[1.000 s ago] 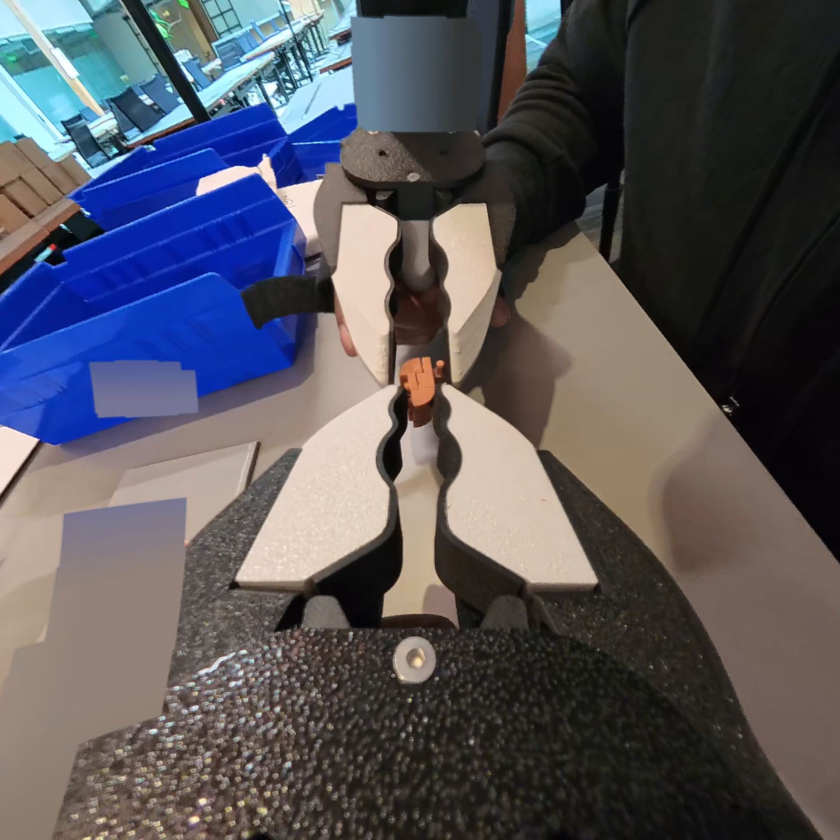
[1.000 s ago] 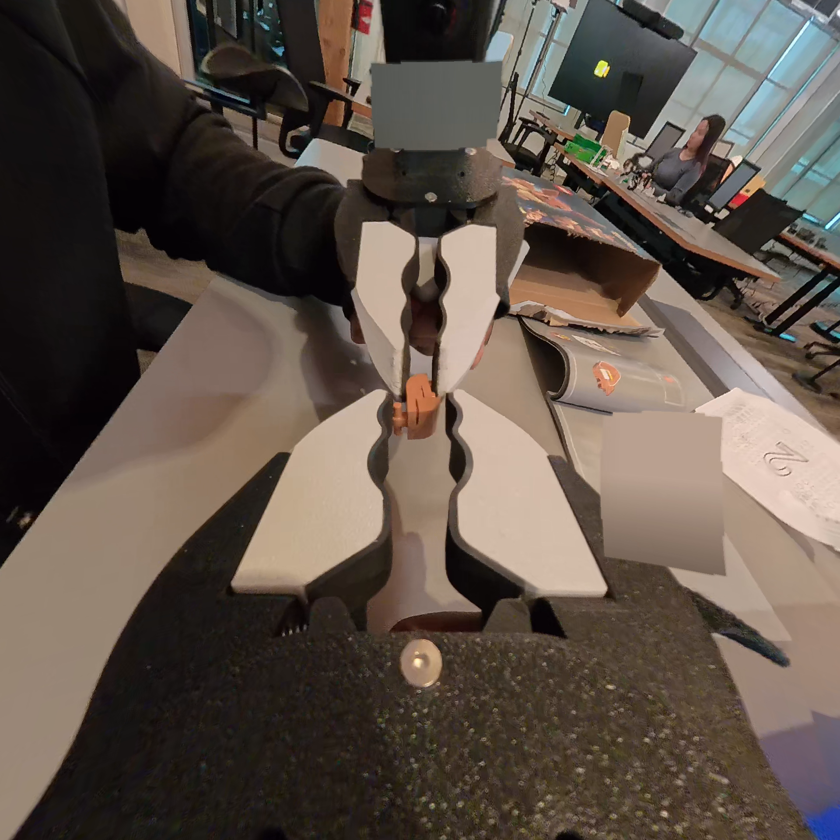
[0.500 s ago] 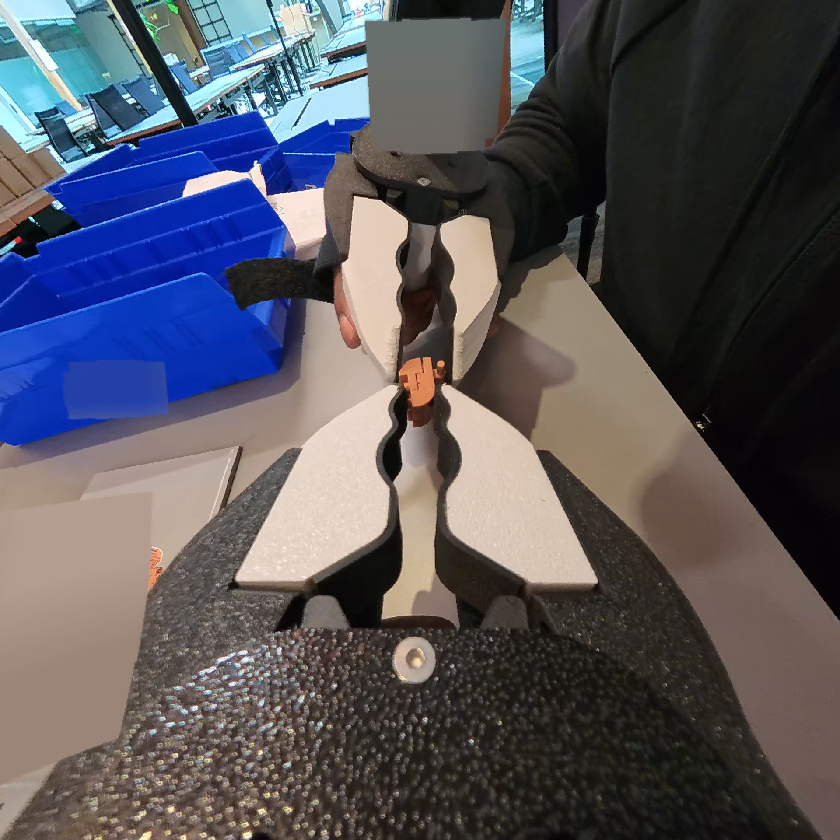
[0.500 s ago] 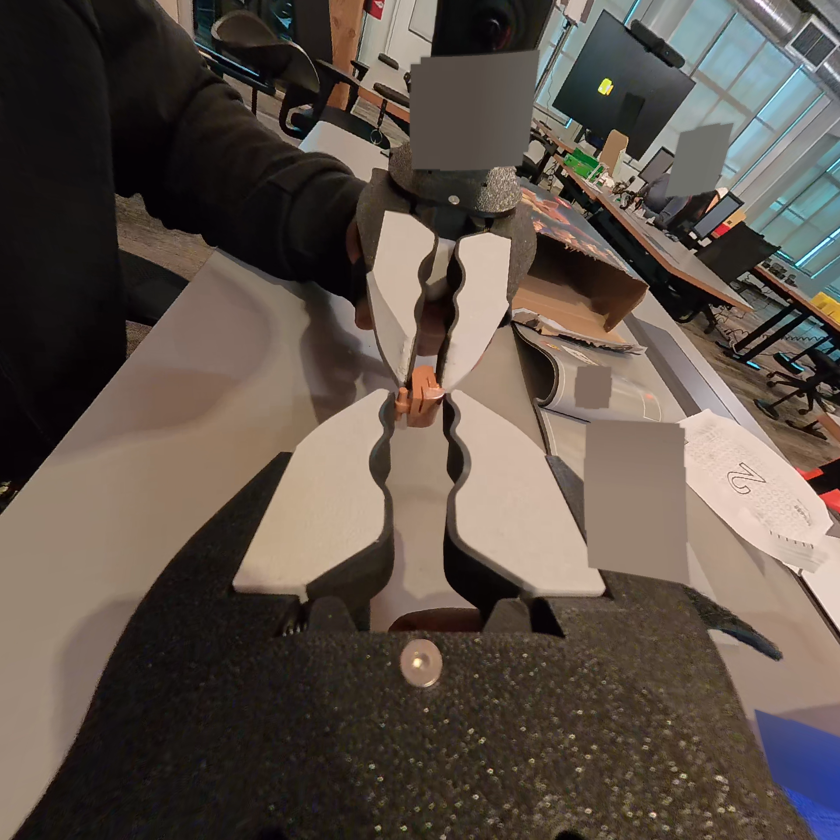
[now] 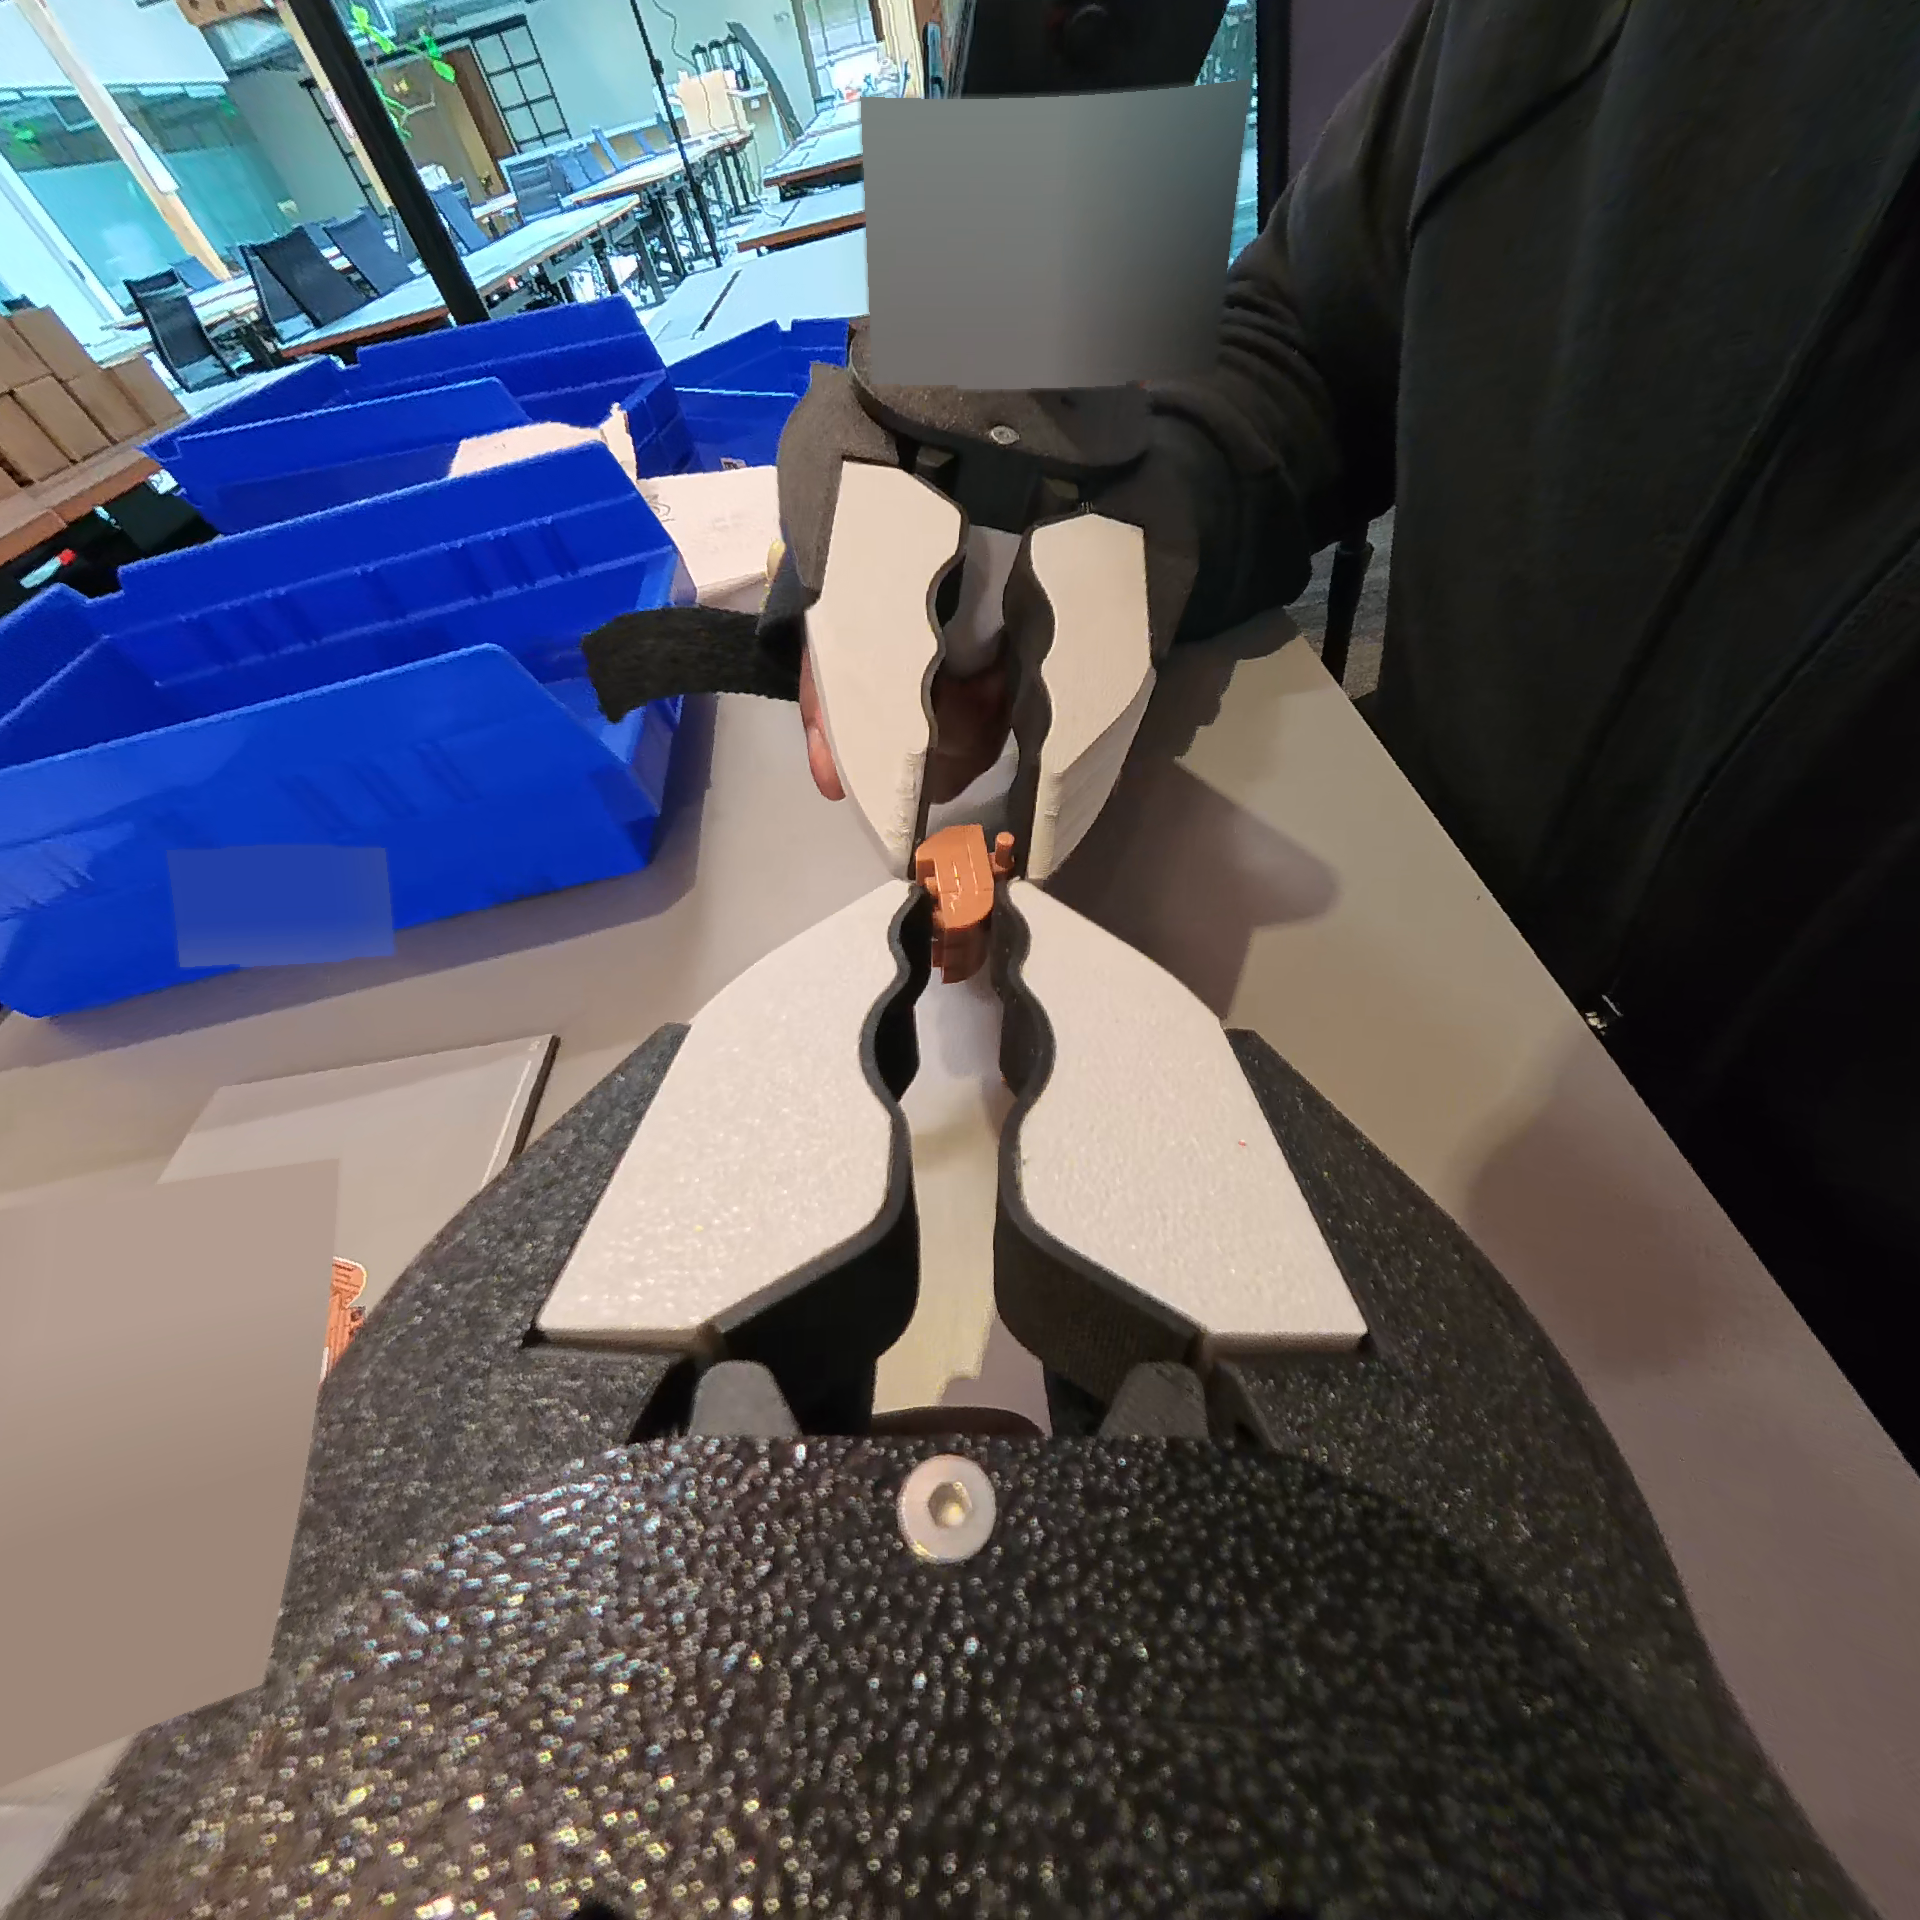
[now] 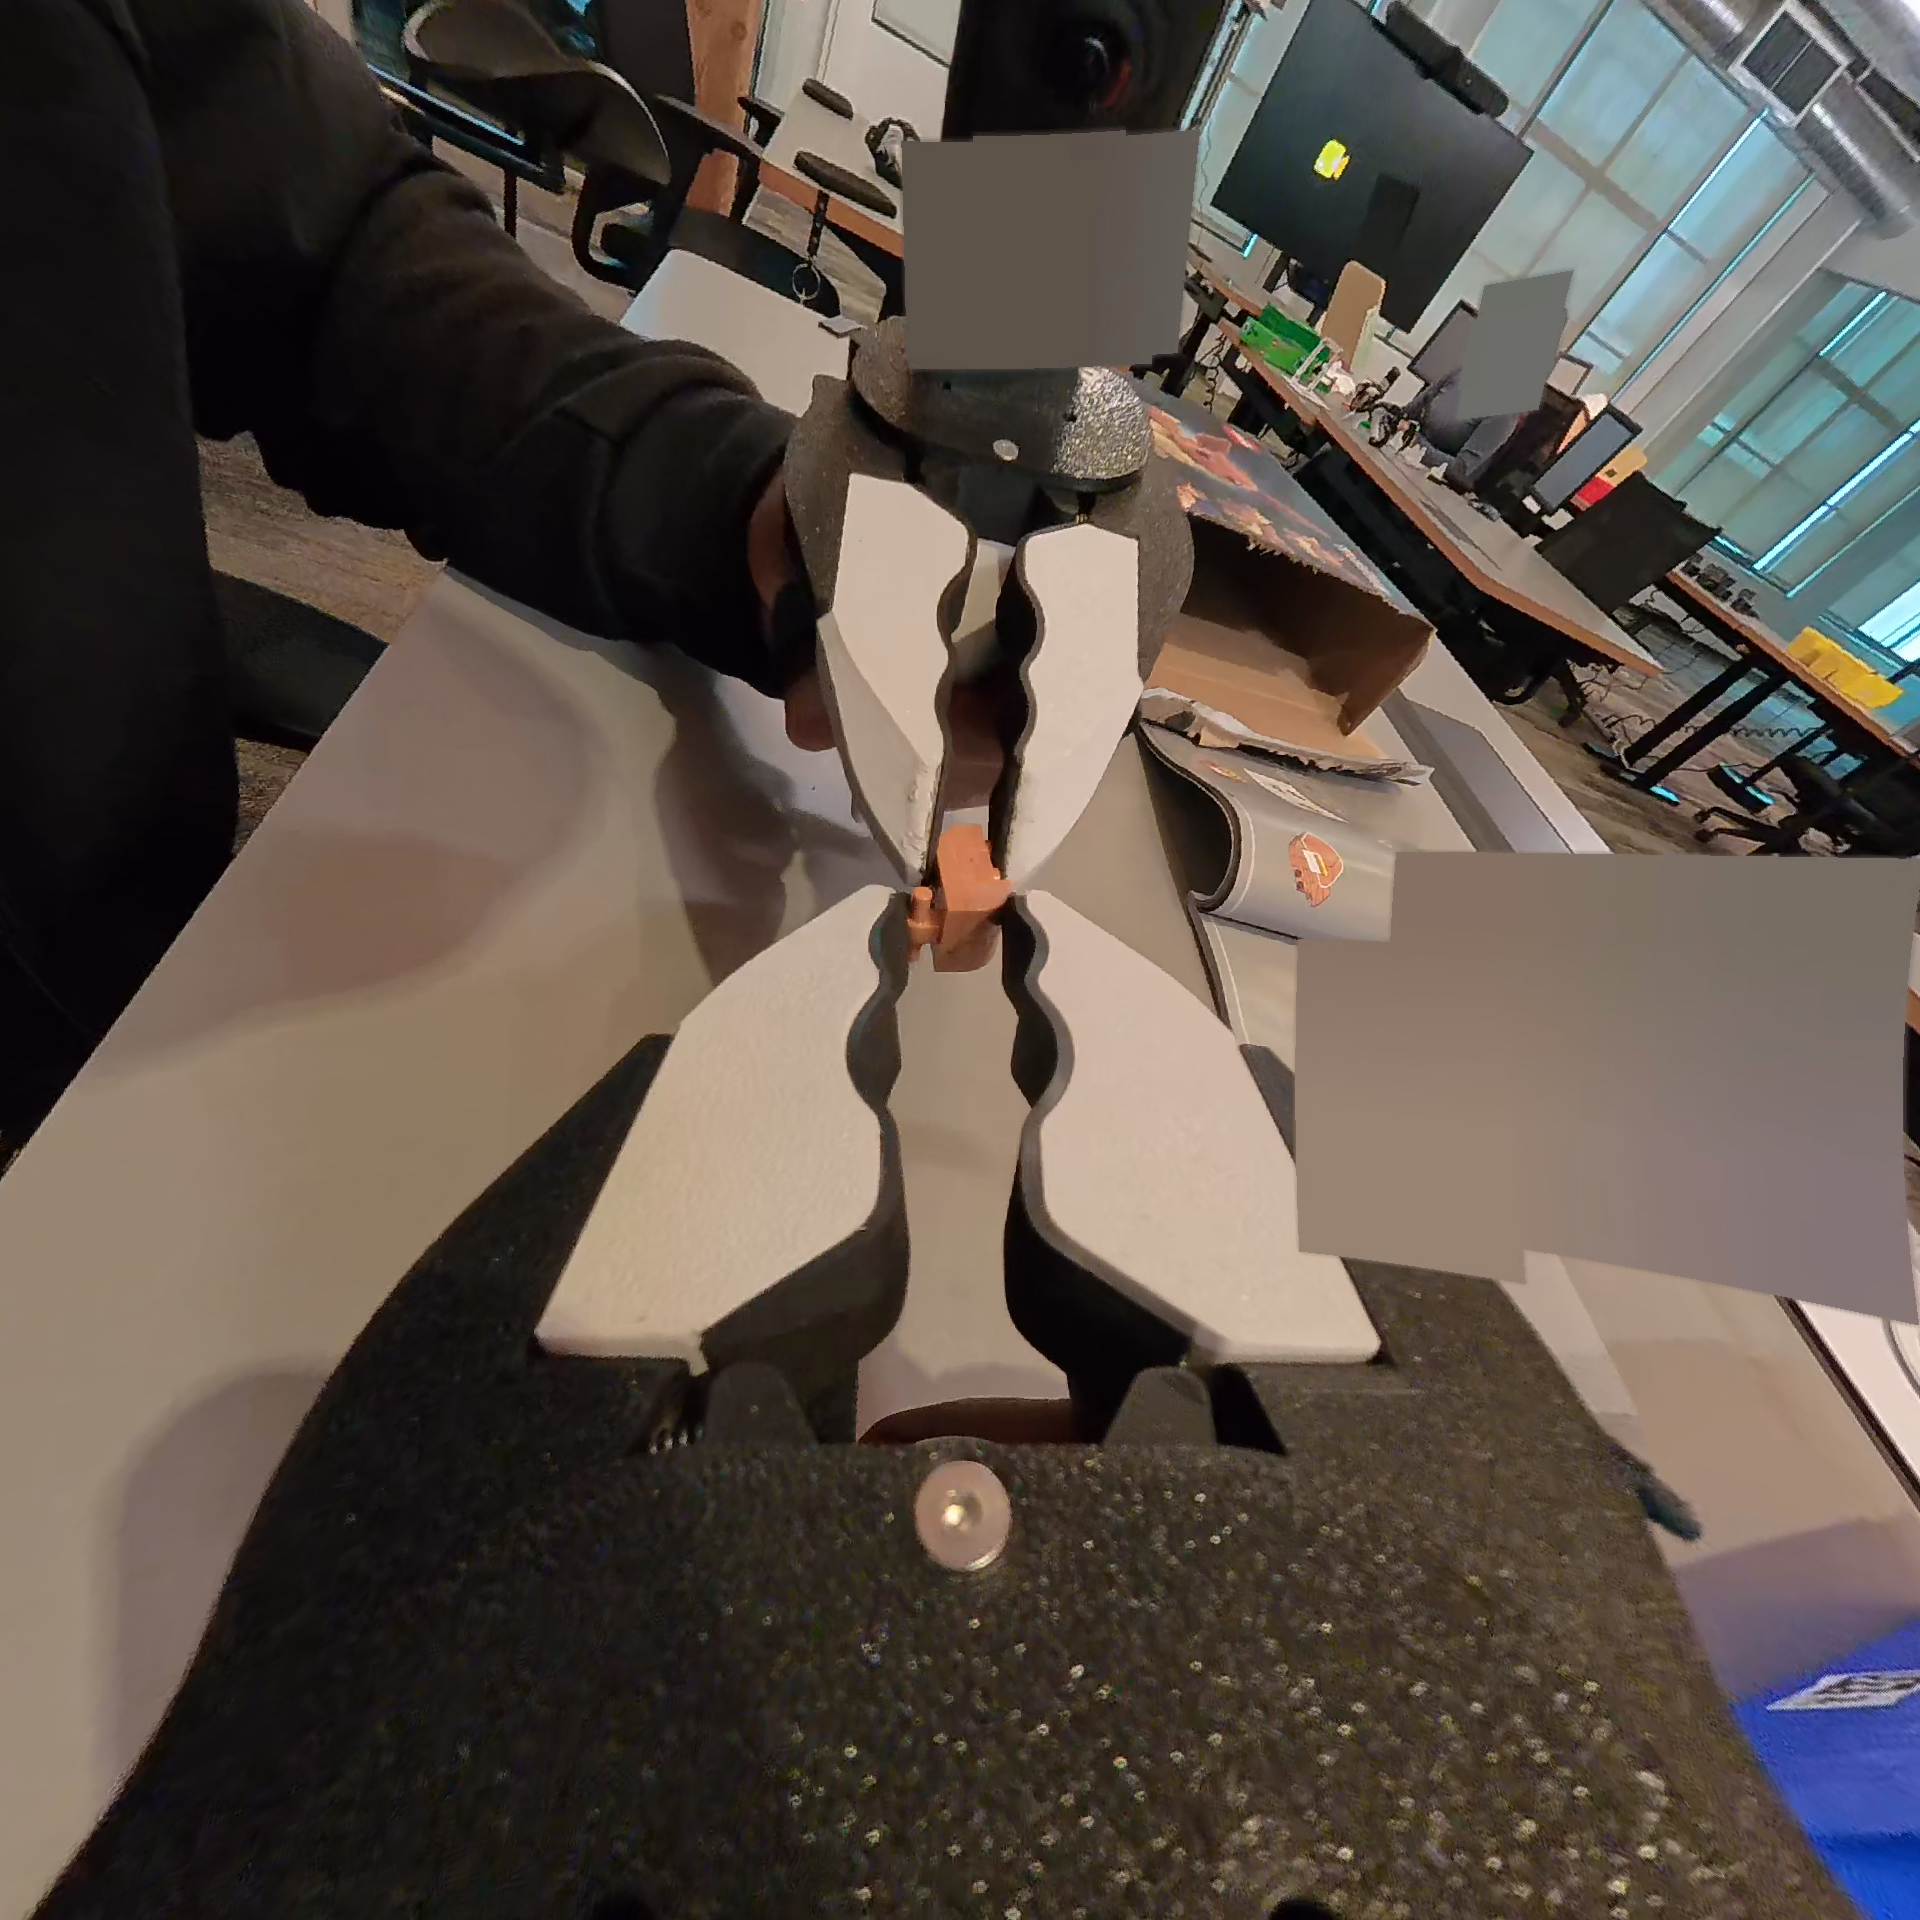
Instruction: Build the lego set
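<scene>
My two grippers meet tip to tip above a grey table [image 5: 1382,1039]. A small orange plastic part [image 5: 958,883] with a thin peg on one side sits between both pairs of fingertips. My left gripper [image 5: 956,920] is shut on its near end. My right gripper [image 5: 971,844], held by a hand in a dark sleeve, faces it and grips the far end. In the right wrist view my right gripper [image 6: 951,920] presses on the peg and the block of the orange part [image 6: 966,883]. The left gripper [image 6: 961,847] clamps its other end.
Blue plastic bins [image 5: 312,727] stand at the left and a white card [image 5: 364,1122] lies in front of them. A person in a dark jacket [image 5: 1662,623] stands at the table's right edge. An open cardboard box [image 6: 1299,644] and a curled booklet [image 6: 1278,862] lie beyond the grippers. My left and right fingertips are right by each other.
The right gripper's fingers have narrowed onto the orange part. The left gripper has kept its grip. Both grippers have tilted slightly while staying tip to tip.
</scene>
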`<state>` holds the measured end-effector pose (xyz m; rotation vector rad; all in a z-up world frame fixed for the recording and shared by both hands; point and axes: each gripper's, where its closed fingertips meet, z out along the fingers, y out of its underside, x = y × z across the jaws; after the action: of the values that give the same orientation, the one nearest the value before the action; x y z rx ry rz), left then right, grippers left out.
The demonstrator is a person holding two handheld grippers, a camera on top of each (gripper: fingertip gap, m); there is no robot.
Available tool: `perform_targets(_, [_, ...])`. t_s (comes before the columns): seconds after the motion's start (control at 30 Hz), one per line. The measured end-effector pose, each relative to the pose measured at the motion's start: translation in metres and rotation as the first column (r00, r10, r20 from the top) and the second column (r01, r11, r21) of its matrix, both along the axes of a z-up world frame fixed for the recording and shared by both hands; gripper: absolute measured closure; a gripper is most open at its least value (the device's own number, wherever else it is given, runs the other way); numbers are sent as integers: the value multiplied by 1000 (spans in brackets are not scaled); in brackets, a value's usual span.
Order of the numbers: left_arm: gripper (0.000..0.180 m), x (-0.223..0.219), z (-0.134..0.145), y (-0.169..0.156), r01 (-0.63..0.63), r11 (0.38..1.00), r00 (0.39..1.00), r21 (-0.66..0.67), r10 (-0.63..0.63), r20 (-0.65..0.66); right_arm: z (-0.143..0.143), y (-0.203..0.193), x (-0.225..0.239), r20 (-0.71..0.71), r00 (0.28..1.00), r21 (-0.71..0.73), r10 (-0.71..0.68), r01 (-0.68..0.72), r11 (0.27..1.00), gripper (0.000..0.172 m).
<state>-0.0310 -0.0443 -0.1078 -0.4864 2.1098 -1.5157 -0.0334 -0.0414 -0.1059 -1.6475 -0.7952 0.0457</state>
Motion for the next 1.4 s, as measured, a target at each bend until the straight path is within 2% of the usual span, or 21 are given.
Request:
perform_targets(0.5, [170,8,-1,7,-49,999,998,-23,50,24,0,6,8,-69,997,11,-28,29,1000,153])
perform_targets(0.57, [170,7,-2,6,-40,999,999,-26,41,26,2,6,10,-70,997,32,-37,39,999,140])
perform_targets(0.63, [170,7,-4,5,-39,999,999,-25,39,22,2,5,10,-77,997,24,-29,31,999,137])
perform_targets(0.73, [170,7,-5,3,-30,999,999,-36,31,13,-1,4,8,-59,998,17,-19,20,1000,139])
perform_targets(0.9, [170,7,-7,0,-18,999,1000,-36,18,3,-3,2,5,-39,999,12,-7,8,1000,153])
perform_targets(1.4, [170,11,-10,-2,-52,997,999,-50,53,14,-5,0,9,-62,998,-10,-18,17,1000,156])
